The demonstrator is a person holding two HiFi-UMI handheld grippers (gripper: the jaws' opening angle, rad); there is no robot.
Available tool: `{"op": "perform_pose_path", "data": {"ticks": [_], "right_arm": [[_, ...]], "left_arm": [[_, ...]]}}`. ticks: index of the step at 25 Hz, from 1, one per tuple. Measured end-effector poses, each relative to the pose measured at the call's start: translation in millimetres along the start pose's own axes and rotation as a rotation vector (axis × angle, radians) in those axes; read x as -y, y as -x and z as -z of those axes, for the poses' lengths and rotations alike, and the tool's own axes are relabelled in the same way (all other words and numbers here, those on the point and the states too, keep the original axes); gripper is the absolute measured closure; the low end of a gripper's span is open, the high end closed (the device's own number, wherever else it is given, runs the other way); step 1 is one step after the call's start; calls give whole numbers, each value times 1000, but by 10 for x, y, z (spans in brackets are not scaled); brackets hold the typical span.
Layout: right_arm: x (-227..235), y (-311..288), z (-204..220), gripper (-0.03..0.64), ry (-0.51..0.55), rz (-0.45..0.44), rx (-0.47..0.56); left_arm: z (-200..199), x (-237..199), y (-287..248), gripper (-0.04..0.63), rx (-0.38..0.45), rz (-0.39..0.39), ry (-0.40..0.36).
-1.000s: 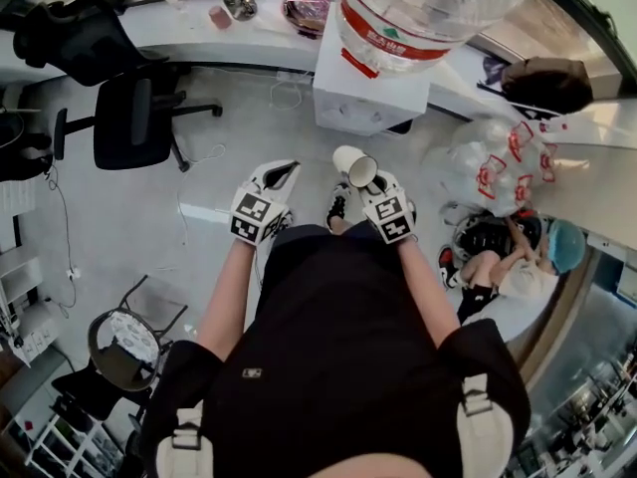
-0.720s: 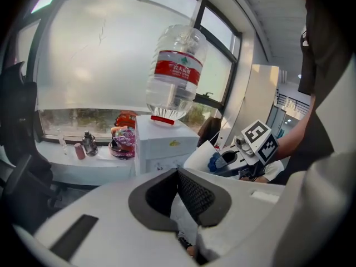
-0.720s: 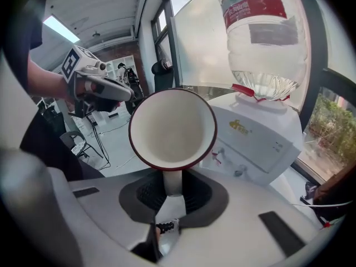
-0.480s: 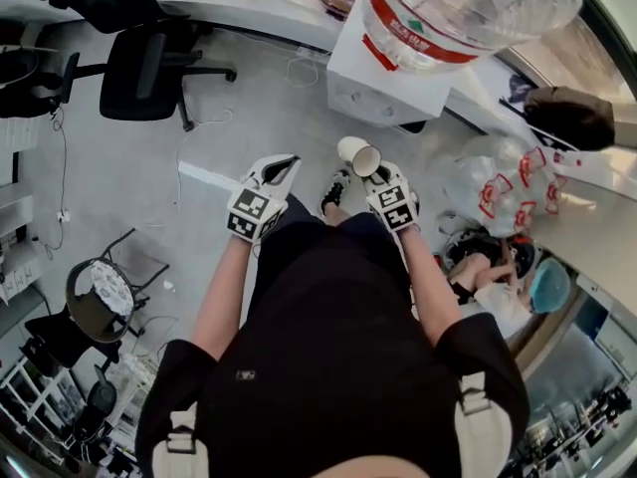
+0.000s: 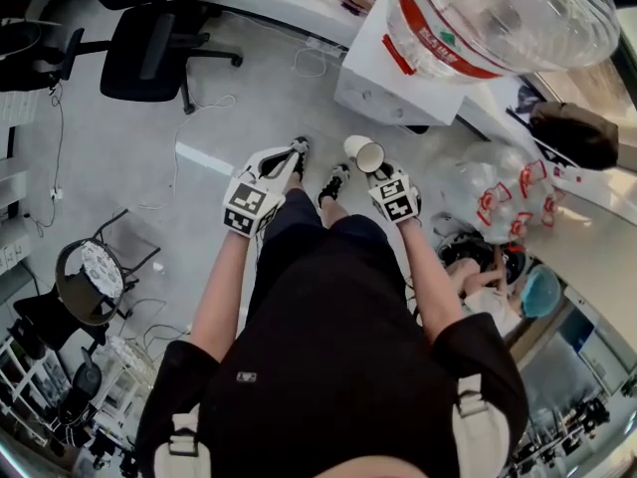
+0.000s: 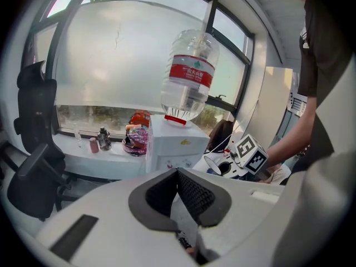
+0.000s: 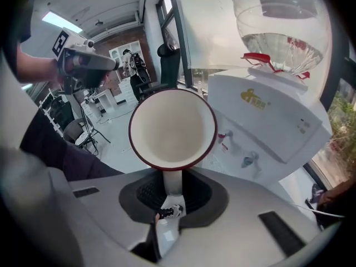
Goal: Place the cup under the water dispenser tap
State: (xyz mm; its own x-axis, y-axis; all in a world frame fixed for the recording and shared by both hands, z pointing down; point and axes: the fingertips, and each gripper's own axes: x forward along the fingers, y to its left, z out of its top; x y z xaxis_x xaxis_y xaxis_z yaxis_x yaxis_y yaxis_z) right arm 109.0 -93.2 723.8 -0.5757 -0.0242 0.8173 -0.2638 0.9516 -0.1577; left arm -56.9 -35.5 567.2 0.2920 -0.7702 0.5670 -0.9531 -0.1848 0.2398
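A white cup with a red rim (image 7: 172, 129) lies tilted with its mouth toward the camera, and my right gripper (image 7: 172, 189) is shut on its handle. In the head view the cup (image 5: 364, 154) sticks out ahead of the right gripper (image 5: 383, 179), short of the white water dispenser (image 5: 393, 83) with its big clear bottle (image 5: 503, 18). The dispenser's red tap (image 7: 225, 135) and blue tap (image 7: 250, 160) show just right of the cup. My left gripper (image 5: 291, 152) is held beside it, shut with nothing in it (image 6: 178, 172).
A black office chair (image 5: 149, 53) stands at the upper left and a round stool (image 5: 85, 277) at the left. Plastic bags with red print (image 5: 503, 182) and a crouching person (image 5: 498, 272) are right of the dispenser. Small bottles (image 6: 103, 141) sit on the sill.
The right gripper has sunk a little with the cup still in it, and the dispenser now sits closer to the cup. The left gripper has rolled slightly but stayed in place.
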Motion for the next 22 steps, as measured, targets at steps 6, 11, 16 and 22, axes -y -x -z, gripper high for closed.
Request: {"op": "perform_pose_path", "data": {"ticks": [6,11,16,22], "right_arm": [[77,-207,161,581,-101,21,-43],[144,-374,195,581,-95,20,-100],[277,-490,4,581,-81,47,-93],[420,-730,-10,581,-104,44,-157]], "left_arm": [[-17,-32,-83,595,-5,26,-5],[-23,-78,-94,595,-4,40,11],[13,-204,-78,595,-24,39,30],[-105,-430,-141,595,-34,42,28]]}}
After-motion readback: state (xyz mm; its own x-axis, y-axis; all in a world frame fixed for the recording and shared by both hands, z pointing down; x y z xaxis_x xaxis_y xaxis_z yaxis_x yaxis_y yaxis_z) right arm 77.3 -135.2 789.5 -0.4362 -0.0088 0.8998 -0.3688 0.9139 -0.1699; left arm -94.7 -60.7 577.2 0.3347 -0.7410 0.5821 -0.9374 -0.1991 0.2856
